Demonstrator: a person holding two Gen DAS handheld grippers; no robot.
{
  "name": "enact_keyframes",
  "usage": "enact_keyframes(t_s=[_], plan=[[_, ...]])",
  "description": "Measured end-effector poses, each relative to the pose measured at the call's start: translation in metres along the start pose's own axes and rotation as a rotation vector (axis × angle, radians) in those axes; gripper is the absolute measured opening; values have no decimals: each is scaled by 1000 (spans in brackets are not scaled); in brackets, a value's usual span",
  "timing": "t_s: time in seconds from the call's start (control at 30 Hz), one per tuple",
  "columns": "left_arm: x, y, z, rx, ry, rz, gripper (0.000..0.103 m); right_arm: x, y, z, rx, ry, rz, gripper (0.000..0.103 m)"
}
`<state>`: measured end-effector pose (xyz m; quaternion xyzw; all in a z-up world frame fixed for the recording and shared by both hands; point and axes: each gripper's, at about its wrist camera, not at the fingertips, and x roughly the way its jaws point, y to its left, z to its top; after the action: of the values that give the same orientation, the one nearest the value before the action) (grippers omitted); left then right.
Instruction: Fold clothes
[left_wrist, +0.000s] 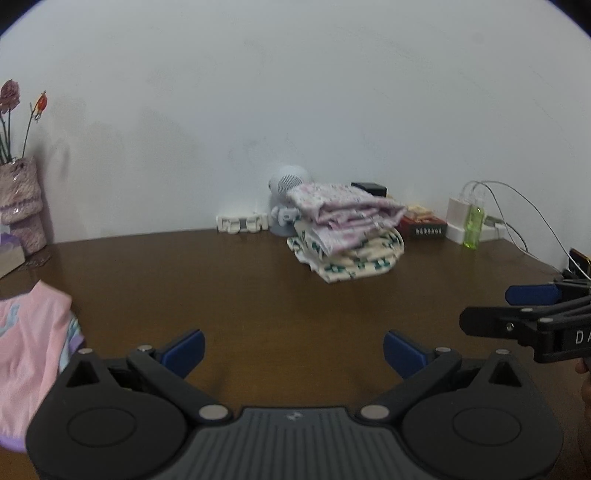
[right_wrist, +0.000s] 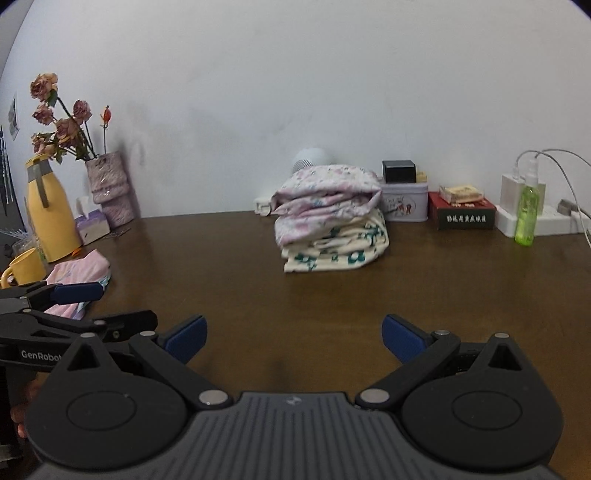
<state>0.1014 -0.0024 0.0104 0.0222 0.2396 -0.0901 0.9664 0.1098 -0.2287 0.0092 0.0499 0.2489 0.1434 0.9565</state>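
Left wrist view: left gripper (left_wrist: 293, 352) hangs over bare brown table (left_wrist: 229, 288), jaws wide apart, nothing between the blue pads (left_wrist: 184, 352). Right gripper (left_wrist: 517, 308) pokes in from the right edge, side-on, well apart from the left one. From this angle I cannot tell its jaw gap, but the right wrist view settles it.

Right wrist view: right gripper (right_wrist: 293, 338) also over bare table, jaws spread wide, empty. Left gripper (right_wrist: 92, 306) enters from the left edge, one blue pad overlapping the pink garment in frame; contact not clear.

Clothes:
- Folded stack (right_wrist: 328, 218) at the back-centre of the table, near the wall. Pink floral piece on top, cream piece with green print under it. Neither gripper touches it.
- Pink garment (left_wrist: 29, 354) lies loose at the left side of the table, just beside the left gripper. A bit of purple and pale blue fabric shows under its edge.

Rest of the table, along the wall:
- vase (right_wrist: 110, 188) with dried flowers, far left
- yellow jug (right_wrist: 48, 218) and yellow mug (right_wrist: 24, 267) in the left corner
- tissue box (right_wrist: 92, 225) by the vase
- tin (right_wrist: 404, 201) and red box (right_wrist: 461, 216) right of the stack
- green bottle (right_wrist: 526, 218) in front of a white power strip (right_wrist: 546, 218) with chargers and cables

A round white gadget (left_wrist: 290, 184) sits behind the stack, partly hidden.
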Motion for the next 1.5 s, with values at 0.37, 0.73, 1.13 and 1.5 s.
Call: enact_keyframes(t_s=[0.37, 0.73, 1.13, 1.5], plan=[[-37, -6, -26, -42, 35, 30, 103, -39, 23, -29, -27, 38, -21, 103], [-73, -10, -43, -78, 66, 43, 103, -75, 38, -48, -20, 56, -40, 103], [-107, -19, -66, -80, 56, 56, 103, -104, 56, -65, -50, 27, -25, 103], [-118, -21, -69, -78, 9, 76, 103, -108, 56, -70, -41, 16, -2, 103]])
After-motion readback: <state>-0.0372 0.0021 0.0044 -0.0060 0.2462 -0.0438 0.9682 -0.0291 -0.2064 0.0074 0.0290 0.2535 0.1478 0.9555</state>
